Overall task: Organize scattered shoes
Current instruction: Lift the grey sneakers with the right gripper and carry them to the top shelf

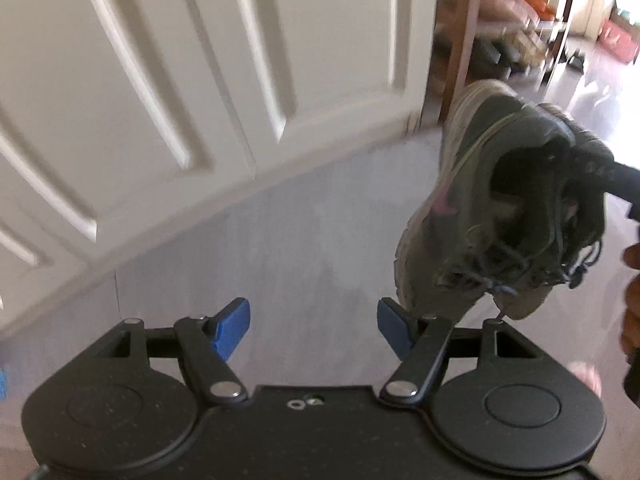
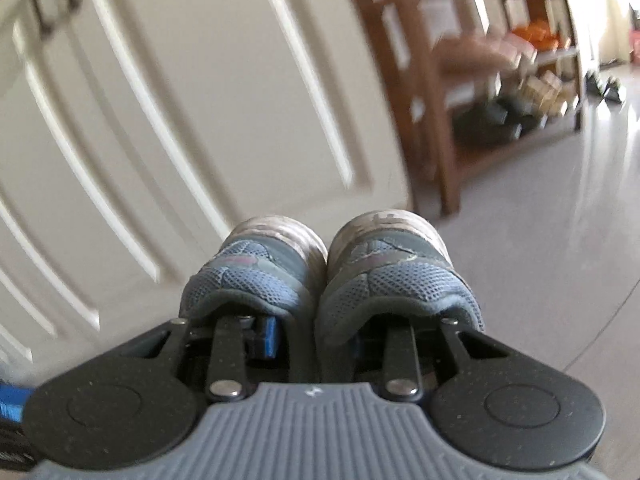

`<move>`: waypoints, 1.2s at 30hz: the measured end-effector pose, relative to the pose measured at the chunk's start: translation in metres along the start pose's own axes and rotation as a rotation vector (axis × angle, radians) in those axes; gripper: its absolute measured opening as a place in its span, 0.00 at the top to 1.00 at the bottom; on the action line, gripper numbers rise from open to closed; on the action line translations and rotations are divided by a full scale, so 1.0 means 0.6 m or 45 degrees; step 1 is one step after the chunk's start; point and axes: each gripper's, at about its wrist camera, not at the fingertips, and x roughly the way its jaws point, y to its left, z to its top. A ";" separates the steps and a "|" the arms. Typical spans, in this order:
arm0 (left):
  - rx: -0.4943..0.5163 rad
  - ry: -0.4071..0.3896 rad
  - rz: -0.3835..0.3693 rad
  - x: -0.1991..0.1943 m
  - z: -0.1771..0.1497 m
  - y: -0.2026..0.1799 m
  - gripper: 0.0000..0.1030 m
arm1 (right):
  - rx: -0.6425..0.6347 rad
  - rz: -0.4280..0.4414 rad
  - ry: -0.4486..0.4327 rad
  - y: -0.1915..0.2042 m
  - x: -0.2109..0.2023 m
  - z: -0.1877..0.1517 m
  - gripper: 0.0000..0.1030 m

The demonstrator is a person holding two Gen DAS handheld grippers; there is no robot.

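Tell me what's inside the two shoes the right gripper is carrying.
One finger of the right gripper sits inside each of the two shoes, holding their adjoining walls together. A blue pad shows in the left opening; deeper inside is hidden.

Daylight from the upper right, glare on the floor [image 2: 560,216]. Door [image 1: 200,80] and shelves [image 2: 500,80] motion-blurred, lines bowed by fisheye; shoe [image 1: 500,208] dim, soft.
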 end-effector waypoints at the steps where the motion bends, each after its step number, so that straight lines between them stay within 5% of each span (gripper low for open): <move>1: 0.007 -0.046 -0.009 -0.022 0.039 -0.016 0.32 | 0.007 -0.004 -0.016 -0.002 -0.009 0.021 0.65; 13: -0.033 -0.462 -0.095 -0.281 0.424 -0.251 0.32 | -0.074 -0.041 -0.399 -0.105 -0.272 0.506 0.65; 21: -0.043 -0.605 -0.155 -0.350 0.573 -0.331 0.32 | -0.255 -0.011 -0.553 -0.169 -0.355 0.784 0.65; 26: -0.046 -0.692 -0.191 -0.391 0.663 -0.379 0.31 | -0.277 -0.015 -0.588 -0.161 -0.349 0.858 0.65; 36: -0.007 -0.861 -0.245 -0.386 0.885 -0.375 0.31 | -0.208 -0.091 -0.560 -0.159 -0.279 0.986 0.64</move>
